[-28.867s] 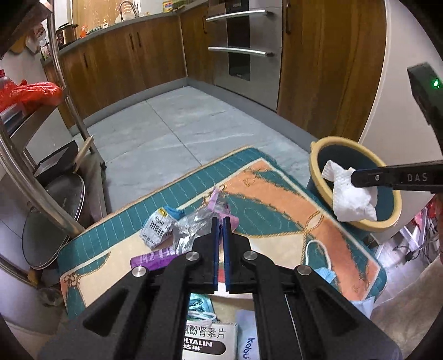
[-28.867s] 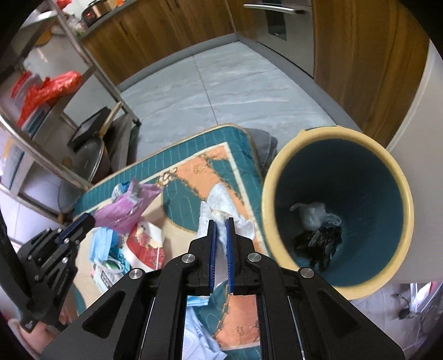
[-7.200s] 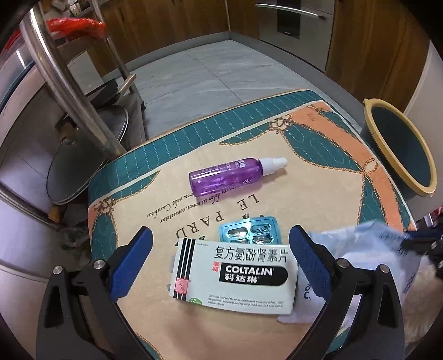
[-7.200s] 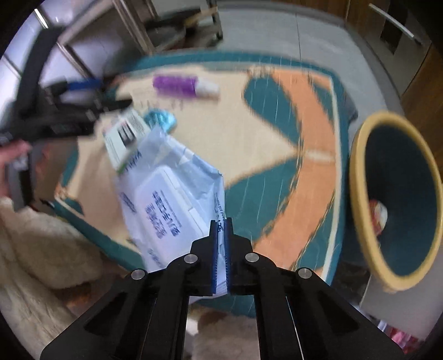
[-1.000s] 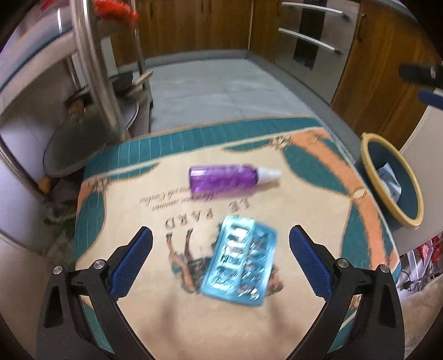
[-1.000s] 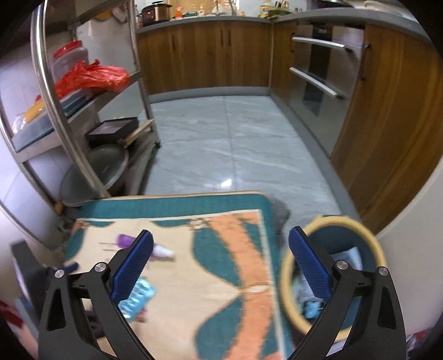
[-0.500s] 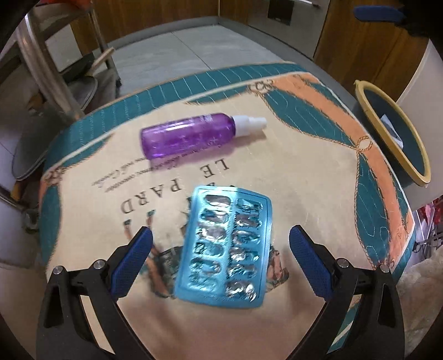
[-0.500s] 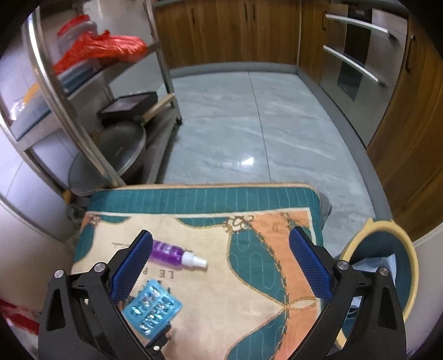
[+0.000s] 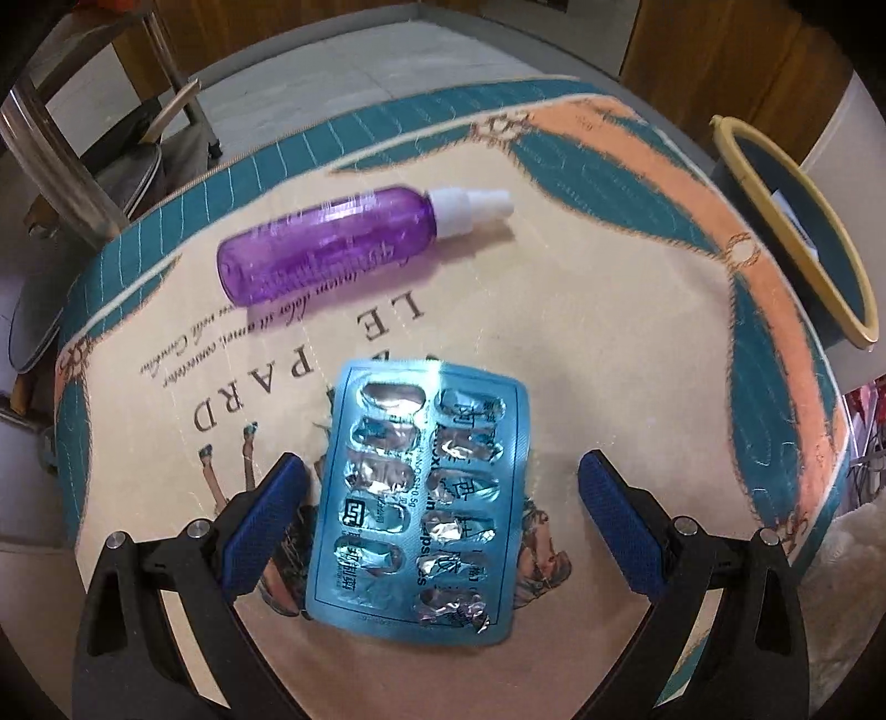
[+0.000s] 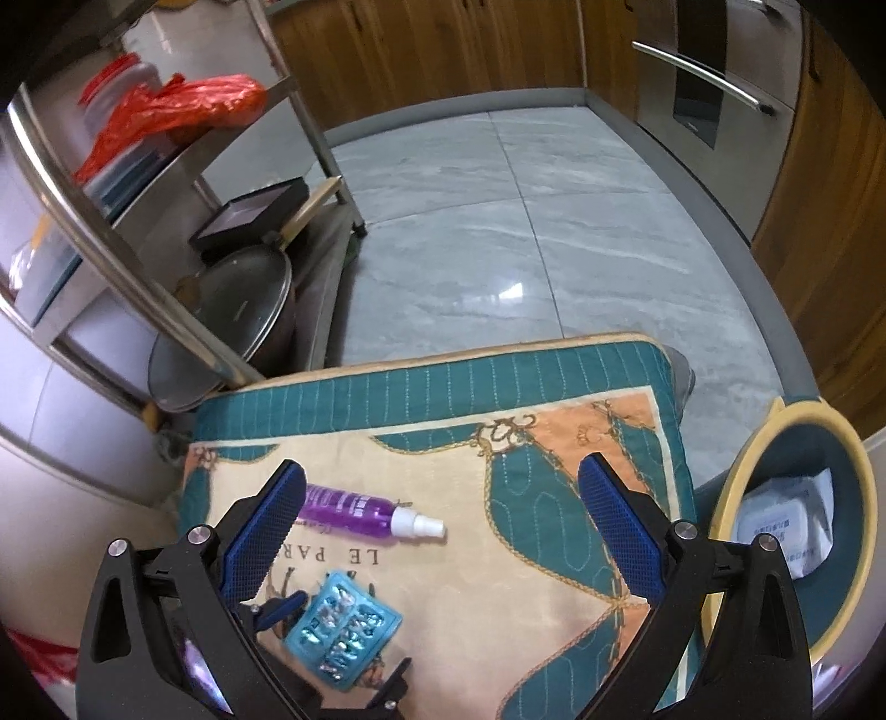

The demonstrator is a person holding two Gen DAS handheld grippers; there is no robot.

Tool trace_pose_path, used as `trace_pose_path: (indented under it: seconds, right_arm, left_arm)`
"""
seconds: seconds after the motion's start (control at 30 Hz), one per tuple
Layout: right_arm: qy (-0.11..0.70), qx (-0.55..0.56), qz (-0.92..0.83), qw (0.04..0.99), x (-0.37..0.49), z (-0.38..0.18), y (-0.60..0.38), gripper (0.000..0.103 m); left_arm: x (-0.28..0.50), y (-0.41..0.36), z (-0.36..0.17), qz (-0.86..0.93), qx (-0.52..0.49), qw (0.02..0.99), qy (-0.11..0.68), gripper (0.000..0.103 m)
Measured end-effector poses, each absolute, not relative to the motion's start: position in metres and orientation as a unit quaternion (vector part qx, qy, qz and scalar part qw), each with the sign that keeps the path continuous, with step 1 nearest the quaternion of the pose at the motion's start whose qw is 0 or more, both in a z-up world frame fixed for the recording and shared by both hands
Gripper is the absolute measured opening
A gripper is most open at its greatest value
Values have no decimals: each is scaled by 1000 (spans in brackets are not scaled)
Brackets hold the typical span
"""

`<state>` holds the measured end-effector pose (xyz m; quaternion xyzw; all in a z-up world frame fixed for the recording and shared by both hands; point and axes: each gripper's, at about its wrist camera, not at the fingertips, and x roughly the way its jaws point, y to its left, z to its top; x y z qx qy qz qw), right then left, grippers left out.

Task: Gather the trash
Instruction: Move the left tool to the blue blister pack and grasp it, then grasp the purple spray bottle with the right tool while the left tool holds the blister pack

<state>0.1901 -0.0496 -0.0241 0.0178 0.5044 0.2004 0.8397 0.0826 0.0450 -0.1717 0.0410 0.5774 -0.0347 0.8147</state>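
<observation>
A used blue blister pack lies flat on the patterned mat. My left gripper is open low over it, one finger on each side, not touching. A purple spray bottle lies beyond it. In the right wrist view the blister pack and bottle show on the mat, with the left gripper around the pack. My right gripper is open and empty, held high above the mat. The yellow-rimmed bin at right holds a white wipes packet.
The bin's rim shows at the mat's right edge. A steel rack with pans, a black box and a red bag stands left. Grey tile floor and wooden cabinets lie beyond.
My left gripper has dropped closer, so the blister pack now lies between its open fingers. My right gripper has tilted down a little and stays open.
</observation>
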Motion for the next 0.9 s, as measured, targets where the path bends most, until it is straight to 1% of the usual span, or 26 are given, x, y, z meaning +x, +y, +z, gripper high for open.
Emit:
trace_pose_path:
  seconds: [0.27, 0.3, 0.33, 0.37, 0.4, 0.43, 0.67, 0.77, 0.9]
  right_arm:
    - [493, -29, 206, 845, 184, -24, -40, 98]
    - [494, -27, 206, 844, 184, -24, -40, 98]
    - [496, -24, 205, 844, 184, -24, -40, 98]
    - [497, -20, 203, 843, 185, -25, -41, 98]
    - [499, -17, 203, 842, 186, -25, -42, 98]
    - [502, -12, 203, 841, 187, -26, -42, 98]
    - [501, -22, 201, 842, 189, -29, -39, 98]
    - [488, -44, 209, 846, 188, -35, -34, 98]
    - [475, -101, 235, 842, 189, -57, -22, 98]
  left_arm:
    - [91, 46, -171, -24, 35, 816, 577, 98]
    - [91, 46, -170, -24, 35, 817, 576, 94]
    - [92, 47, -169, -24, 34, 818, 573, 87]
    - [92, 49, -167, -25, 32, 821, 570, 81]
    - [93, 50, -165, -24, 32, 823, 567, 71]
    - [93, 52, -164, -24, 30, 823, 567, 69]
    - [89, 73, -156, 5, -7, 830, 558, 69]
    - [88, 90, -149, 25, -29, 837, 546, 69]
    - [87, 114, -149, 57, -58, 834, 547, 69]
